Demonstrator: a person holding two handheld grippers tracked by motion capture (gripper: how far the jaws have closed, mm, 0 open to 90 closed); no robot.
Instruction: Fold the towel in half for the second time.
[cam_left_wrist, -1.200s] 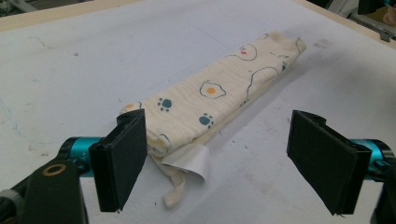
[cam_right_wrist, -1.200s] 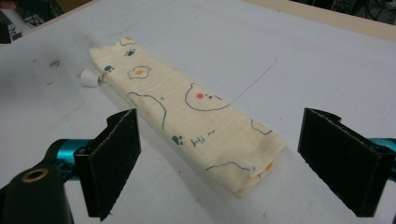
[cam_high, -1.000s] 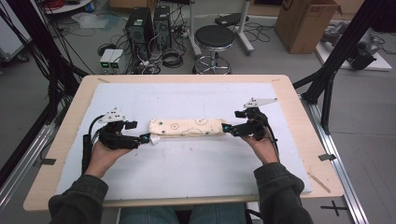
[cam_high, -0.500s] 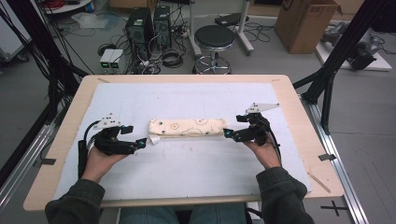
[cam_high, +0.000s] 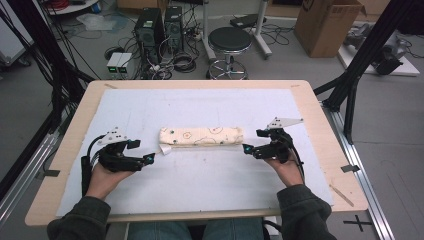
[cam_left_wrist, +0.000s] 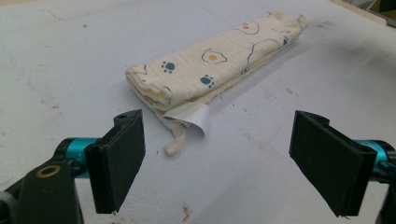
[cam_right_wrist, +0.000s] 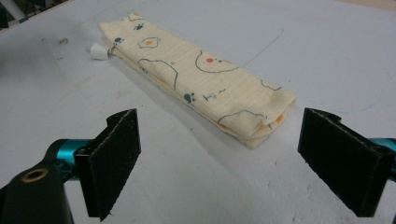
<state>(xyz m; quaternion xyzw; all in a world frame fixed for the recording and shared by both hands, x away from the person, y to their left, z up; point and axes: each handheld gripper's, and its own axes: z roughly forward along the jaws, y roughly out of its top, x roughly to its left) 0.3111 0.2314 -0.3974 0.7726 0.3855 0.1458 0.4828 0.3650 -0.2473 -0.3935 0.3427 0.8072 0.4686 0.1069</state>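
Both grippers, left gripper (cam_high: 148, 159) and right gripper (cam_high: 246, 149), are sitting with fingers wide open, gripping nothing, flanking the folded cream patterned cloth (cam_high: 201, 136) on the worktop (cam_high: 210, 105).

**Folded cloth between two grippers**

In the high view, the folded cloth (cam_high: 201, 136) lies at the frame's centre on the white mat (cam_high: 210, 185), which covers the table (cam_high: 320, 125). The left gripper (cam_high: 148, 159) sits lower left of it, the right gripper (cam_high: 246, 149) just right; neither touches it.
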